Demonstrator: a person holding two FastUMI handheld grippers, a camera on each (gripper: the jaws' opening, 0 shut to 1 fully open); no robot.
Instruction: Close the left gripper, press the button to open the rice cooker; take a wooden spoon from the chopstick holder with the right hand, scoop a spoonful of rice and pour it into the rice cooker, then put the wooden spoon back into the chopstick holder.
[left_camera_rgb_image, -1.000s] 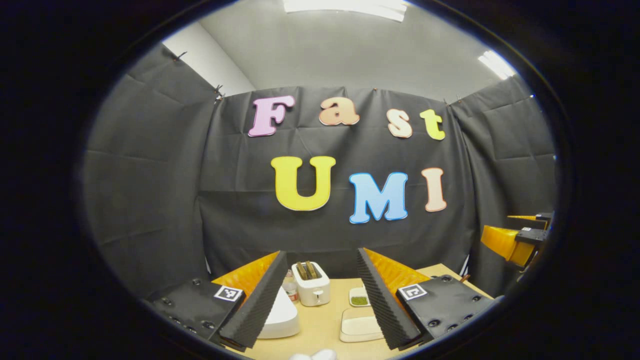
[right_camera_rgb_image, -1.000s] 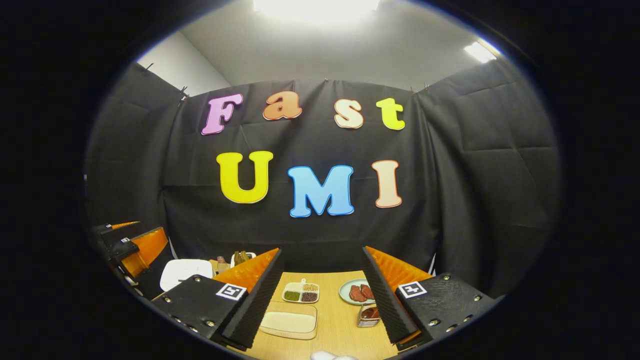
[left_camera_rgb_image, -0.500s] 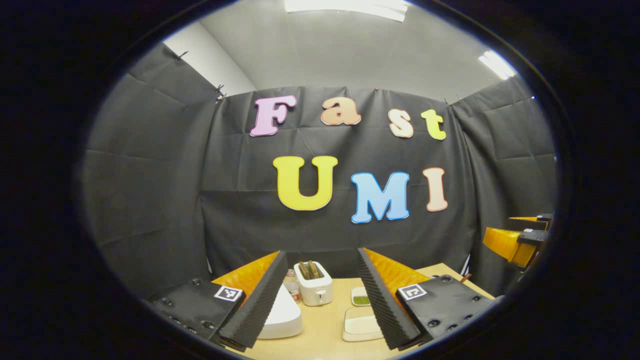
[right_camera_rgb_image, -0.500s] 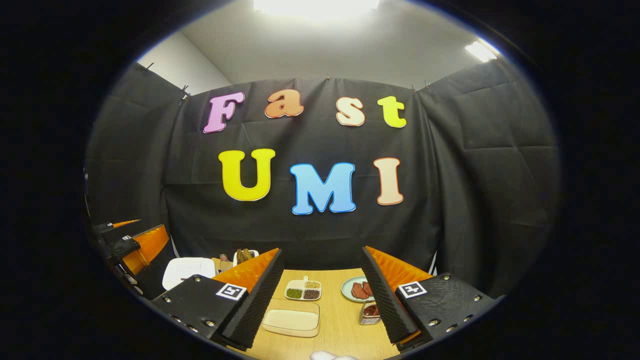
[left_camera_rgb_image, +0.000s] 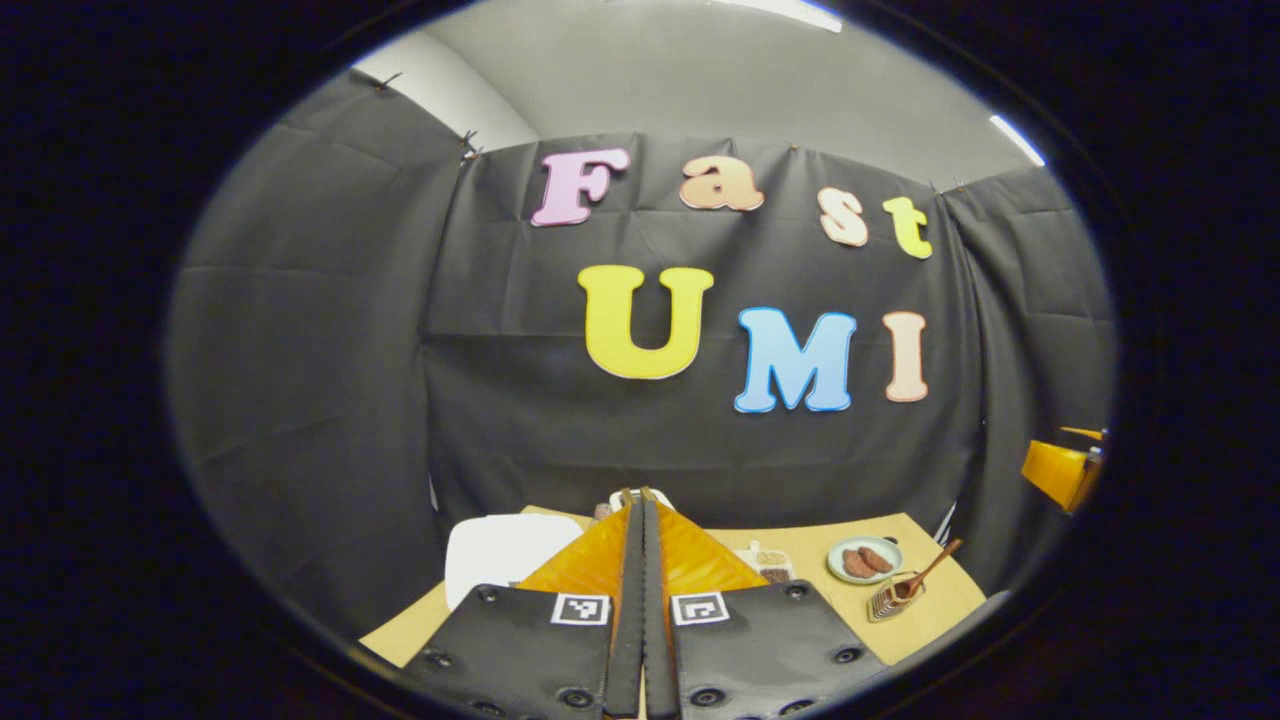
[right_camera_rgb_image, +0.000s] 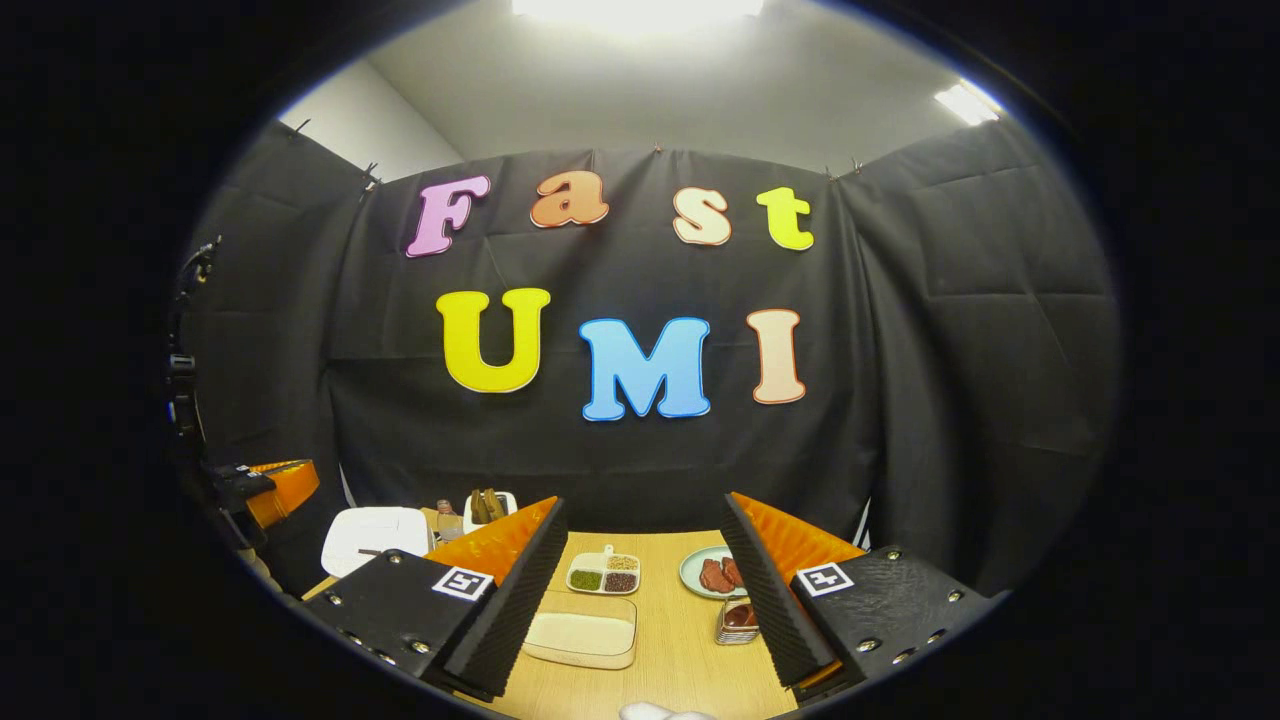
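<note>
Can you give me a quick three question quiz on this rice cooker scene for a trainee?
1. True or false: the left tool is shut.
2. Where is the wooden spoon? A. in the right tool B. in the holder C. lying on the table
3. Fill in: the white cooker's lid is ____.

Key
1. True: its fingers meet with no gap, holding nothing.
2. B: the spoon leans in the holder, beside the plate; the right tool is open and empty.
3. Closed: the button is not yet pressed.
</note>
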